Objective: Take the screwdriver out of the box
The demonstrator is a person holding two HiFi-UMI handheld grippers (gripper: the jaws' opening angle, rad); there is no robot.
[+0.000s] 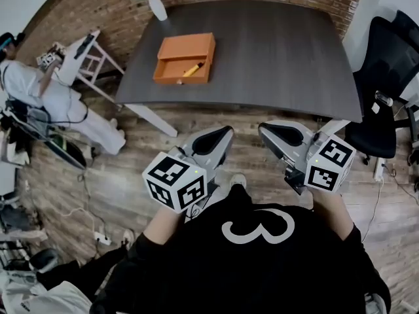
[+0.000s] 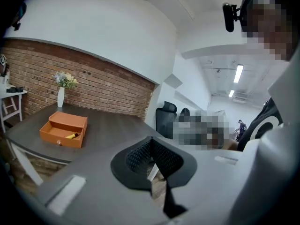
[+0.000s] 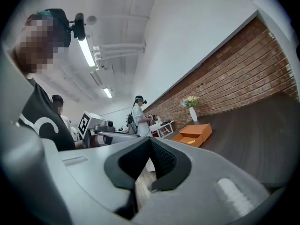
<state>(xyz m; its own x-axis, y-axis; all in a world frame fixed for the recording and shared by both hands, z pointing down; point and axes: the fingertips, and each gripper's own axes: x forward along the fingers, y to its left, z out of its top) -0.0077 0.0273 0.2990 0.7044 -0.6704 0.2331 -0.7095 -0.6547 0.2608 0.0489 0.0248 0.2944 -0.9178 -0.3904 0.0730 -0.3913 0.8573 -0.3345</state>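
An open orange box point(image 1: 184, 59) sits on the left part of the dark table point(image 1: 281, 57), with a yellow-handled screwdriver point(image 1: 192, 70) lying inside it. Both grippers hang over the wooden floor, short of the table's near edge. My left gripper point(image 1: 222, 135) is shut and holds nothing. Beside it, my right gripper point(image 1: 267, 133) is also shut and holds nothing. In the left gripper view the box point(image 2: 64, 129) and screwdriver point(image 2: 71, 136) lie far off to the left of the jaws point(image 2: 151, 142). In the right gripper view the box point(image 3: 193, 134) is far off to the right of the jaws point(image 3: 150, 142).
A white vase of flowers point(image 1: 157, 5) stands at the table's far left corner. Black office chairs point(image 1: 386, 77) sit at the right of the table. A person in white point(image 1: 39, 90) stands by a white stand point(image 1: 85, 57) at the left. Cables lie on the floor point(image 1: 98, 237).
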